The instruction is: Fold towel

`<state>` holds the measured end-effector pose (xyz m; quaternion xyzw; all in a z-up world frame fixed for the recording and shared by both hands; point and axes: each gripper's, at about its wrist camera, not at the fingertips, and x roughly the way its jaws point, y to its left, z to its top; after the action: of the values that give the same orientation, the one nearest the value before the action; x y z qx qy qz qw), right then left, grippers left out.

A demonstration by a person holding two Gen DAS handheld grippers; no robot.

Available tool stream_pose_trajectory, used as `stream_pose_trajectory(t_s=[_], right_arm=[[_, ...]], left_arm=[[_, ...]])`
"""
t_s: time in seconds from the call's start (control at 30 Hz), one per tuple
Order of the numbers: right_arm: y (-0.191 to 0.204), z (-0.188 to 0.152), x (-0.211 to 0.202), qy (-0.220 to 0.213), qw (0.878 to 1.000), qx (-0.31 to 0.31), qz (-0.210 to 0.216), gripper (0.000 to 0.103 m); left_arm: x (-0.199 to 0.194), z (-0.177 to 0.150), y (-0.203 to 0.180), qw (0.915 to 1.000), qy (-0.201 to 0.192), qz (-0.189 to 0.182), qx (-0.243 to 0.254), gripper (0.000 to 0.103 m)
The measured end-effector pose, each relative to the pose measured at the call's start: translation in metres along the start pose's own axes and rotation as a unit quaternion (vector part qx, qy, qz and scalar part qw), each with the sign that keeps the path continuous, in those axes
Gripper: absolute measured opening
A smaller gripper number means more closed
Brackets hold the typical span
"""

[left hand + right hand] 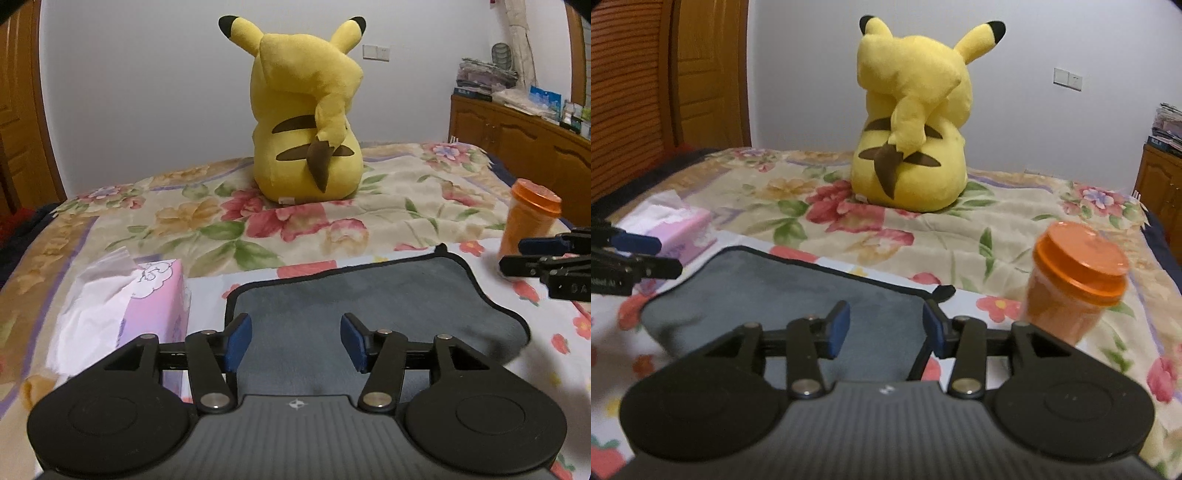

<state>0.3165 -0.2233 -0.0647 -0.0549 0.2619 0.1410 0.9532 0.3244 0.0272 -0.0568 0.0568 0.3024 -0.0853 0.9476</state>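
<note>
One grey towel [369, 314] lies flat on a flowered bed [406, 192], below the left gripper [295, 341] and right gripper [885, 328], both spread and holding nothing. A pink tissue box [147, 306] shows tissues poking out; one lidded orange jar [1075, 288] and one yellow plush toy [306, 122] sit nearby.

Likely bedroom: floral bed [406, 192], plush [306, 122].

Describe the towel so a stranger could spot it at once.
Start at the big yellow plush sitting on the flowered bed. Nearer the camera, between the pink tissue box and the orange jar, lies the towel: flat, grey, black-edged, the only plain cloth there.
</note>
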Motion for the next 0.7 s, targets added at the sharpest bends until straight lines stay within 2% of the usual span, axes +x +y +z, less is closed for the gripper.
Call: stream_pose_trajectory(t_s=[0.53,0.7], right_arm=[[0.01,-0.001,-0.089,-0.02,1.0,0.007,0.005,0.046],[0.013,-0.001,-0.111,-0.028,0.999,0.011,0.009,0.048]], left_arm=[[-0.087,-0.021,-0.011,0.9998,0.007,0.005,0.015,0.063],[-0.109,-0.026,-0.017,0.9999,0.005,0.003,0.015,0.071]])
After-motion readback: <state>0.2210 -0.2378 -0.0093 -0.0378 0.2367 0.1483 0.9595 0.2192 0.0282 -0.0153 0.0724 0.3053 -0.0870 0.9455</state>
